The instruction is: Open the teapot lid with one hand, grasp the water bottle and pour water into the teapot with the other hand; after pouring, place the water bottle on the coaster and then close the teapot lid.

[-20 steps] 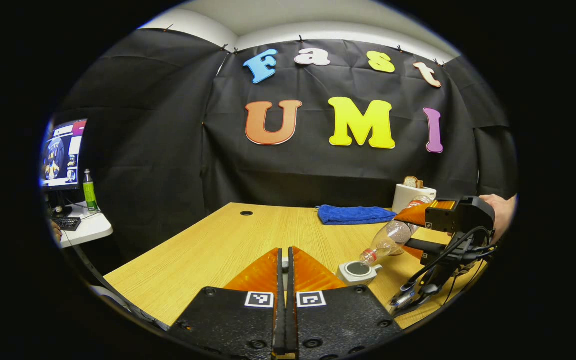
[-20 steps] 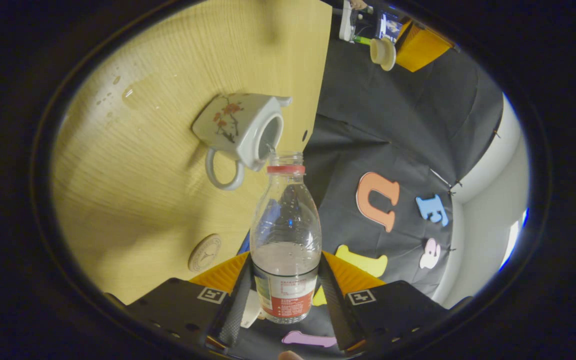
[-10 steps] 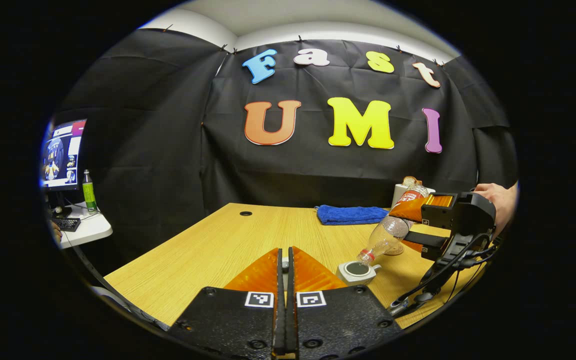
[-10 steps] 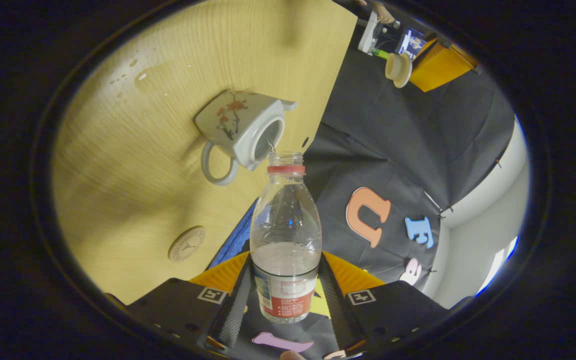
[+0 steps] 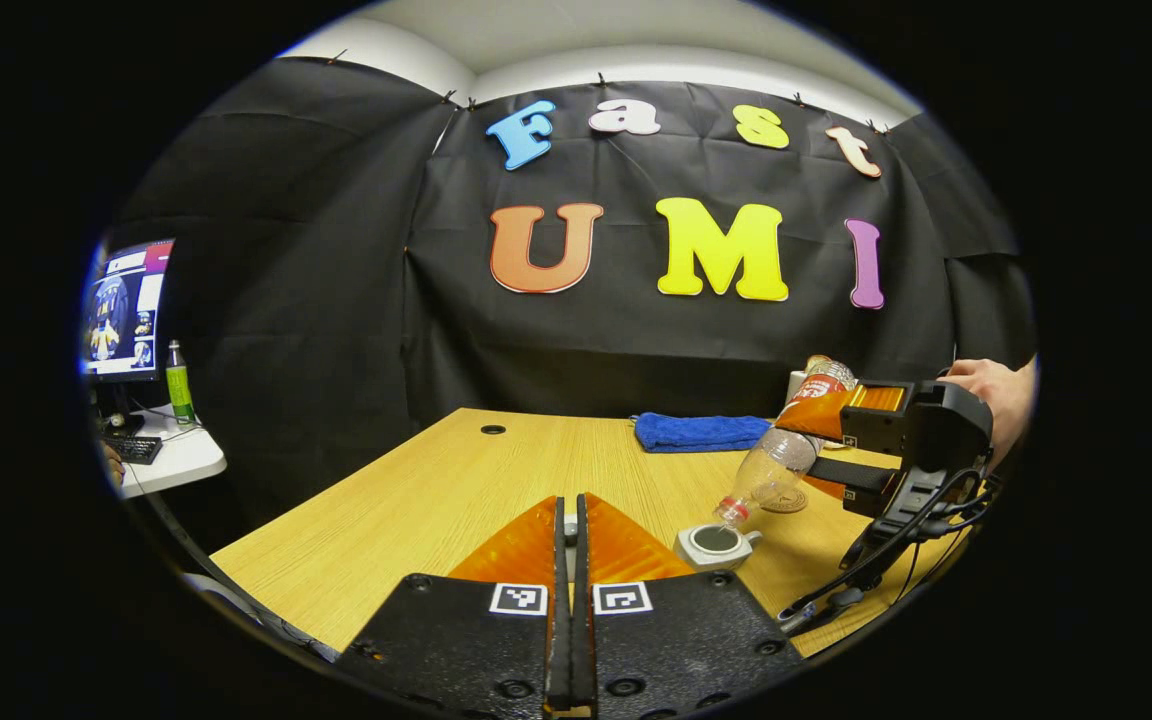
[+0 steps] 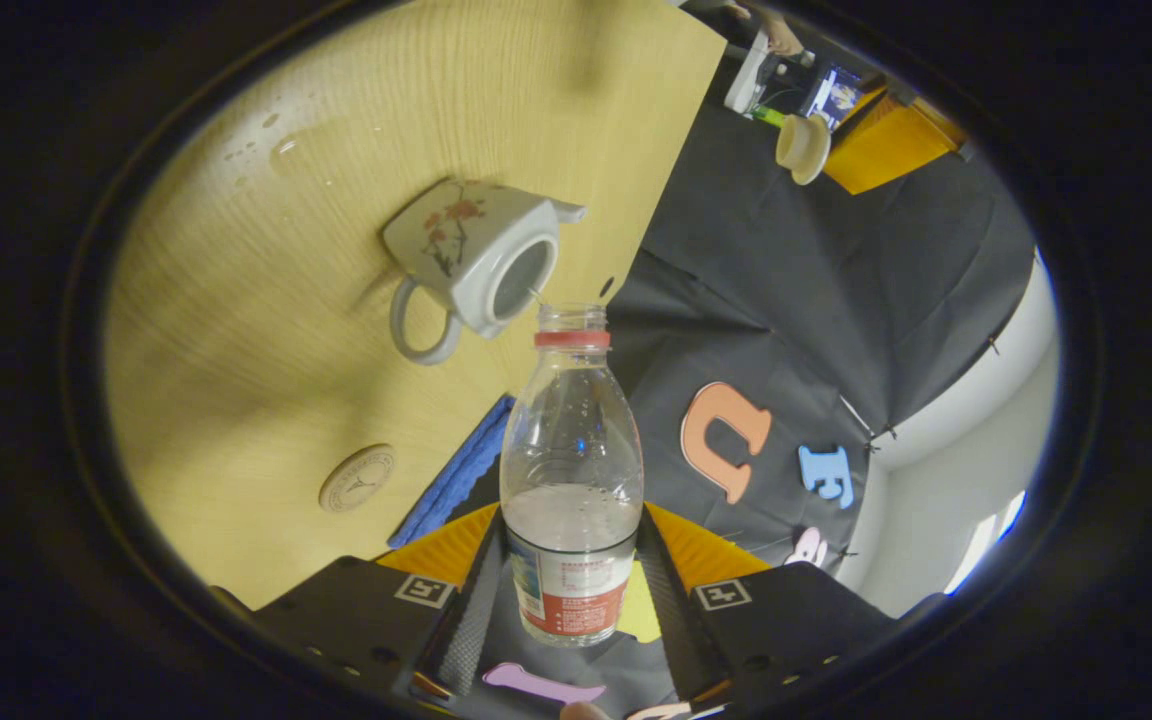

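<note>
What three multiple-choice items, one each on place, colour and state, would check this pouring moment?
1. Where does the coaster lie?
A. Under the teapot
B. On the bare table, apart from the teapot
C. On the towel

2. What colour is the towel?
A. Blue
B. Red
C. White

3. How does the teapot stand?
A. Lid on
B. Tipped over
C. Open, lid off

Key: 1 B, the right gripper view shows bare table between coaster and teapot. 2 A, the folded towel by the far edge is blue. 3 C, its dark mouth shows below the neck of the tilted bottle held in the right claw, while the left claw holds the lid.
</note>
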Demonstrator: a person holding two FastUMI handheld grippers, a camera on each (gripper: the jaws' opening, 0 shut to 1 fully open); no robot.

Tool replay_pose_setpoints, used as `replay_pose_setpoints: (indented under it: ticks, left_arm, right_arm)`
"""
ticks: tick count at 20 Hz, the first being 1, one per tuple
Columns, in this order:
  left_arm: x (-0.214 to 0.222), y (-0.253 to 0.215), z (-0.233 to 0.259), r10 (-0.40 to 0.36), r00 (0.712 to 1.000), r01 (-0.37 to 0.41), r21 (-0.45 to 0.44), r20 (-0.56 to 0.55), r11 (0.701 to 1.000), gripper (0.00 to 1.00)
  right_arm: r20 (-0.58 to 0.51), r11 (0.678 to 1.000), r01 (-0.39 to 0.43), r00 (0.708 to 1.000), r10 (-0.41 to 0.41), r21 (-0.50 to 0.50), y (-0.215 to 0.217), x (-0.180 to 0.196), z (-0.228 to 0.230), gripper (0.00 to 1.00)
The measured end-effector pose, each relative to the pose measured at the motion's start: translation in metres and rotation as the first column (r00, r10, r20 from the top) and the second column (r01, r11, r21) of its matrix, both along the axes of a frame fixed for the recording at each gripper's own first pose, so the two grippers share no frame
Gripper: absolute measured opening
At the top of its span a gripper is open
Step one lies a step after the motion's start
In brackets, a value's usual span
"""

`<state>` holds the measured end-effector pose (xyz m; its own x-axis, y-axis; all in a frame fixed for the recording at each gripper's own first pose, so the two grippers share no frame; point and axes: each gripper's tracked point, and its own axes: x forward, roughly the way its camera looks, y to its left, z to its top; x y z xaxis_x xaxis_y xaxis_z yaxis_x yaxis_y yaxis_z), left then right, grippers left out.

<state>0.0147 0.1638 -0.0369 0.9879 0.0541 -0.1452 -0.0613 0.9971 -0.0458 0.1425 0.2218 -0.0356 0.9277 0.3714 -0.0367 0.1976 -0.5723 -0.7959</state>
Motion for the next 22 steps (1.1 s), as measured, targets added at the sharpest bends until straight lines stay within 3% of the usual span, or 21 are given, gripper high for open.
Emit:
replay_pose_setpoints:
  ticks: [5,10,13,16,18,20,22]
  left_arm:
    - [-0.002,0.004,0.002,0.009,1.000,-0.009,-0.001,0.003,1.000,0.03]
    - [-0.001,0.008,-0.001,0.018,1.000,-0.018,0.010,-0.002,1.000,0.03]
    - [-0.001,0.005,0.001,0.012,1.000,-0.012,0.014,0.001,1.000,0.03]
    - [-0.004,-0.001,0.009,0.011,1.000,-0.011,0.017,0.015,1.000,0.03]
    - [-0.006,-0.006,0.008,0.008,1.000,-0.008,0.026,0.008,1.000,0.03]
    - [-0.008,-0.008,0.009,0.010,1.000,-0.009,0.044,-0.008,0.999,0.03]
    - [-0.010,-0.012,0.014,0.014,1.000,-0.014,0.049,-0.007,0.999,0.03]
  right_arm:
    - [-0.015,1.000,0.000,1.000,0.000,0.023,0.001,0.000,-0.002,0.72]
    - [-0.159,0.984,0.063,0.987,-0.036,0.167,-0.007,-0.001,-0.014,0.75]
    - [-0.243,0.954,0.110,0.969,-0.040,0.281,-0.013,-0.001,-0.021,0.72]
    - [-0.349,0.892,0.178,0.937,-0.025,0.415,-0.017,-0.003,-0.028,0.75]
    - [-0.391,0.832,0.204,0.920,0.016,0.515,-0.018,-0.007,-0.026,0.75]
    - [-0.434,0.756,0.239,0.899,0.065,0.609,-0.021,-0.006,-0.022,0.75]
    - [-0.463,0.650,0.281,0.878,0.124,0.706,-0.027,-0.003,-0.012,0.75]
